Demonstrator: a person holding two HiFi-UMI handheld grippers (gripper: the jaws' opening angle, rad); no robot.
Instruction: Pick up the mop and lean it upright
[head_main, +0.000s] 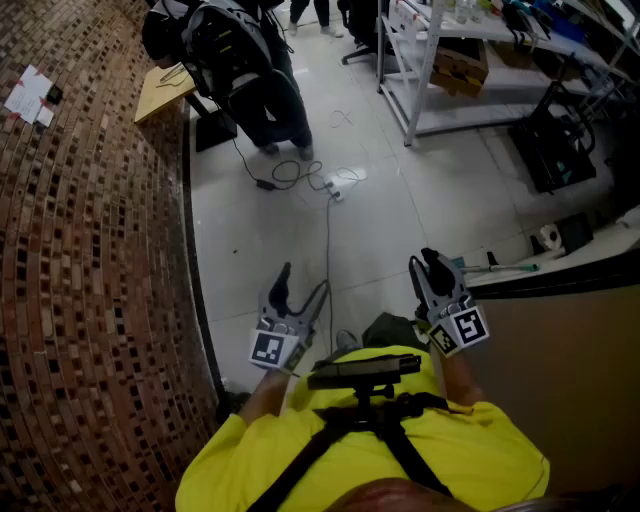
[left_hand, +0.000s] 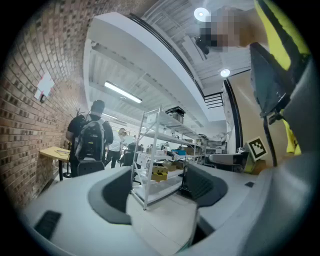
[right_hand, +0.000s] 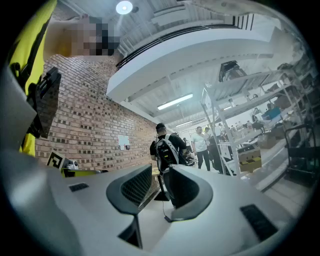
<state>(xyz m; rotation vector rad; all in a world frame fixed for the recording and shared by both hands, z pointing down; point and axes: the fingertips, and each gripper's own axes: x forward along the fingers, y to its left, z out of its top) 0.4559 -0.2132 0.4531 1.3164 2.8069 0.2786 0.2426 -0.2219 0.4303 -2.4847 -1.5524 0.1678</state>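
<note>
I hold both grippers level in front of my yellow shirt, over a pale tiled floor. In the head view my left gripper (head_main: 305, 280) has its jaws spread wide with nothing between them; the left gripper view (left_hand: 156, 187) shows only floor and shelving in the gap. My right gripper (head_main: 428, 260) stands open by a narrow gap, also empty (right_hand: 161, 182). A thin pale-green rod (head_main: 505, 267) lies on the floor to the right of the right gripper, at the foot of a counter; I cannot tell whether it is the mop. Neither gripper touches it.
A brick wall (head_main: 80, 250) runs along the left. A person with a black backpack (head_main: 245, 70) stands ahead beside a small wooden table (head_main: 165, 90). A power strip with cables (head_main: 335, 185) lies on the floor. White metal shelving (head_main: 430, 70) stands at the back right, a brown counter (head_main: 560, 330) at right.
</note>
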